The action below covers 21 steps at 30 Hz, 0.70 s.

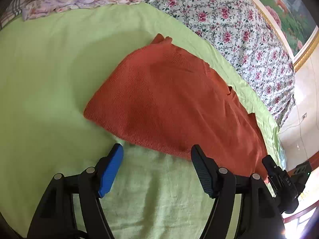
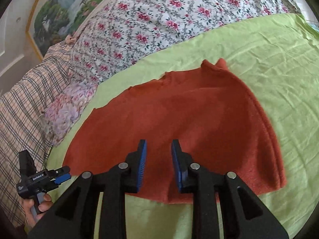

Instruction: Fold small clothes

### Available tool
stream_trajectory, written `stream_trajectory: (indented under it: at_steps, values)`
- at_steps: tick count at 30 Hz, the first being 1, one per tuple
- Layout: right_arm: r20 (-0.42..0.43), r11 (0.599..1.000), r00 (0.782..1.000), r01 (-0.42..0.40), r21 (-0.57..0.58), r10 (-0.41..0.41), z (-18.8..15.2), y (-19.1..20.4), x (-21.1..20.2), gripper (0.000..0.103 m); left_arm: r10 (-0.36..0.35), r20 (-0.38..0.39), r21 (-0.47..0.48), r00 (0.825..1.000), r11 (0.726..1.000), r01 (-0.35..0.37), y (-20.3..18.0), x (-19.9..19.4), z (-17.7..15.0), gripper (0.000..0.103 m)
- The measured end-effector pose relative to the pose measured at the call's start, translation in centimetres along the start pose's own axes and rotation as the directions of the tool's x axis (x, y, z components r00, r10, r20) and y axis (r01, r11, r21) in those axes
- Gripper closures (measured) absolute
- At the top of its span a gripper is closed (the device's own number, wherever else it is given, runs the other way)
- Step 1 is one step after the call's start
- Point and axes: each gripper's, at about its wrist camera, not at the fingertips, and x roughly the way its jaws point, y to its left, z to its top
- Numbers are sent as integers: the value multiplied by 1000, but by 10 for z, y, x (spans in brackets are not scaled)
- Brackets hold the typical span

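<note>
Folded rust-orange sweater (image 1: 169,103) flat on the green sheet (image 1: 49,79) of the bed.

The left hand-held gripper (image 1: 156,155) is spread wide at the sweater's near edge, nothing between its pads. The right hand-held gripper (image 2: 159,155) hangs over the sweater's near part, jaws narrowly apart and empty. A floral quilt (image 2: 159,20) lies beyond, a plaid pillow (image 2: 20,109) far left.
</note>
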Motion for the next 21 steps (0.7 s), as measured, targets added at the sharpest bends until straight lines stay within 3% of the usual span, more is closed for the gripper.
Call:
stream_trajectory:
  at_steps: [5, 16, 17, 19, 20, 21]
  values:
    - [2, 999, 999, -36, 3, 36, -1, -1, 1, 76, -22, 19, -35, 1000, 999, 23, 1, 5, 5, 23]
    - [-9, 996, 996, -84, 44, 84, 0, -11, 6, 76, -16, 67, -105, 998, 994, 23, 3, 26, 36, 25]
    - [-10, 995, 996, -83, 47, 84, 0, -11, 6, 76, -13, 71, -109, 997, 994, 20, 2, 27, 38, 29]
    - [-11, 995, 996, -85, 56, 86, 1, -13, 6, 76, -19, 79, -98, 997, 995, 27, -1, 30, 44, 65]
    - [-14, 995, 997, -77, 63, 78, 2, -13, 5, 76, -24, 67, -85, 997, 996, 30, -3, 34, 48, 91]
    - [-21, 995, 997, -66, 71, 68, 4, -12, 4, 76, -19, 63, -74, 998, 997, 24, -6, 35, 52, 92]
